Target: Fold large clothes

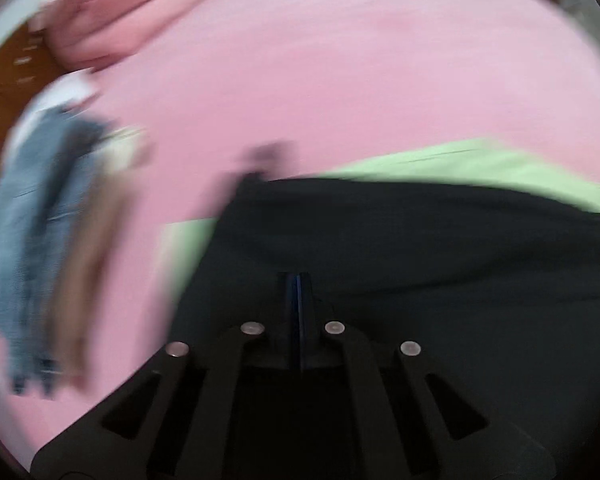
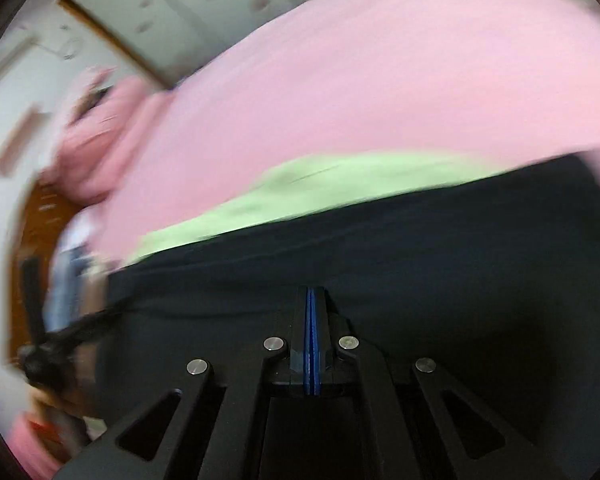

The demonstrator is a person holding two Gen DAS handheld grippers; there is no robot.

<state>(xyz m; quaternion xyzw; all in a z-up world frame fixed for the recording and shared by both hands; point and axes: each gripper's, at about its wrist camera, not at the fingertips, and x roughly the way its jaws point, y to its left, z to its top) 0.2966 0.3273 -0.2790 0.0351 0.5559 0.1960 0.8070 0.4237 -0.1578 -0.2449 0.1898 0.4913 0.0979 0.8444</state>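
A large black garment [image 1: 420, 248] fills the lower part of the left wrist view and spreads over a light green cloth [image 1: 460, 160] on a pink bed sheet [image 1: 340, 60]. My left gripper [image 1: 299, 280] is shut, its fingers pressed together at the black garment's near edge. In the right wrist view the same black garment [image 2: 420, 248] lies over the green cloth [image 2: 300, 188] on the pink sheet [image 2: 380, 80]. My right gripper [image 2: 311, 292] is shut at the garment's near edge. Both views are blurred by motion.
A pile of blue denim and tan clothes [image 1: 48, 220] lies at the left of the bed. A bunched pink cloth [image 1: 108, 20] sits at the far left corner. Brown wooden furniture [image 2: 40, 220] and a framed panel [image 2: 180, 8] stand beyond the bed.
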